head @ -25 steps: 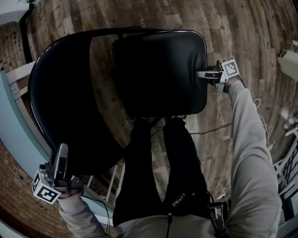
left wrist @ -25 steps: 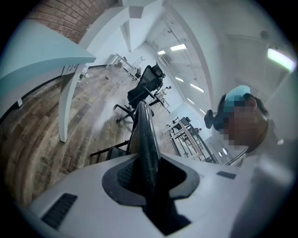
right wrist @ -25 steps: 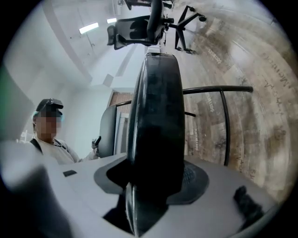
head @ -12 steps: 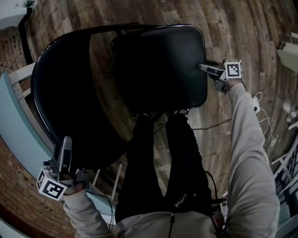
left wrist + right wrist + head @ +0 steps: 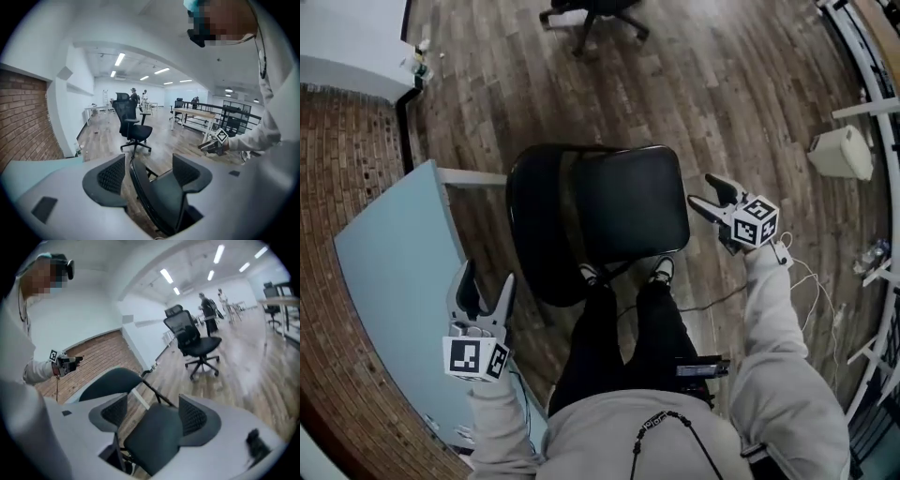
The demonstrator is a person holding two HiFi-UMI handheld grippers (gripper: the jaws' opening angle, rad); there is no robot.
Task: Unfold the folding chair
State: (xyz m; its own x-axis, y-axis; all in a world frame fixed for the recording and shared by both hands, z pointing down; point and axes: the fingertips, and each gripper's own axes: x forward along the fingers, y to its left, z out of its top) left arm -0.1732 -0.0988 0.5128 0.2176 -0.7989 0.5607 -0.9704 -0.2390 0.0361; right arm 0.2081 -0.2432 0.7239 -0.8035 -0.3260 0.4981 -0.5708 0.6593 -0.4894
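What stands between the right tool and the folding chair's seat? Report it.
Nothing visible stands between them. The right tool, its jaws opening and gripping nothing, hangs in the air just off the seat's side edge of the folding chair. Only bare wooden floor shows in the gap between them.

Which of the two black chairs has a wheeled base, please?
The office chair farther off, on its star base; the folding chair at the person's feet stands on a plain tube frame.
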